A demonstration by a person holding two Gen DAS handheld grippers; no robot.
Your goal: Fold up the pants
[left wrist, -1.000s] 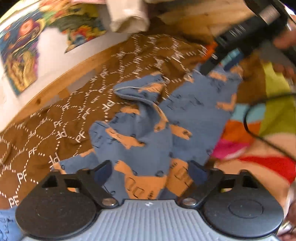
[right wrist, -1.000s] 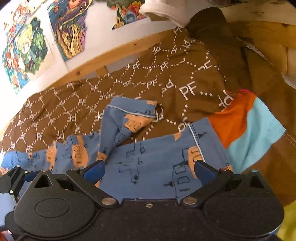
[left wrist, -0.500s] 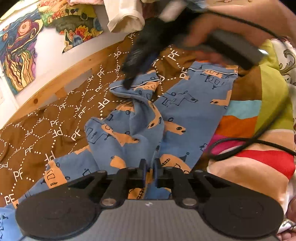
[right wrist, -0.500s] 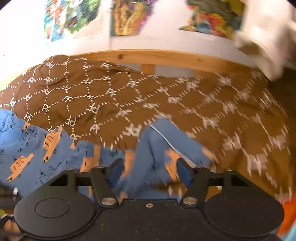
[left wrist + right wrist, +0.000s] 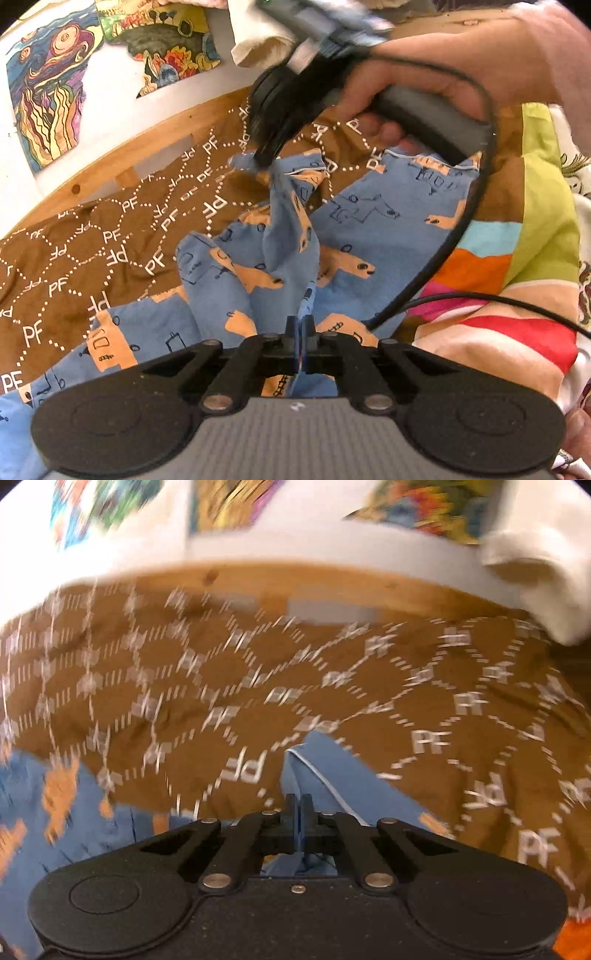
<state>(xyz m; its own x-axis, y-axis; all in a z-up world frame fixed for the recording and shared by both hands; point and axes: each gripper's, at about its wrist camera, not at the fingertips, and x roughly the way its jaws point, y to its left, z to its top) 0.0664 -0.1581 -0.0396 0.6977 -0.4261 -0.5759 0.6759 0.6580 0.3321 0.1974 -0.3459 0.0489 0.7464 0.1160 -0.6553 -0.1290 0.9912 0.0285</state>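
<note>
While both grippers pinch fabric, blue pants (image 5: 354, 236) printed with orange cars lie spread on a brown blanket (image 5: 74, 258) that carries a white dotted pattern and the letters PF.

From the left wrist camera, the left gripper (image 5: 300, 325) sits at the bottom centre, its fingers pressed together on a ridge of the pants near their lower end. One leg lies flat, running up and to the right. The other leg is crumpled and rises in a twisted strip toward the top centre, where the right gripper (image 5: 264, 157) clamps its end. A hand (image 5: 461, 70) holds that gripper's grey handle, and a black cable (image 5: 458, 236) loops from it across the pants and over a patchwork quilt (image 5: 517, 258) in green, orange, red and light blue to the right.

From the right wrist camera, which is blurred, the right gripper (image 5: 300, 806) is closed on a fold of blue cloth (image 5: 332, 775) with a pale hem line. More of the pants show at the lower left.

Beyond the blanket runs a wooden bed rail (image 5: 140, 155) against a white wall (image 5: 110, 96) hung with colourful drawings (image 5: 51, 88). A cream cloth (image 5: 535, 561) hangs at the upper right.
</note>
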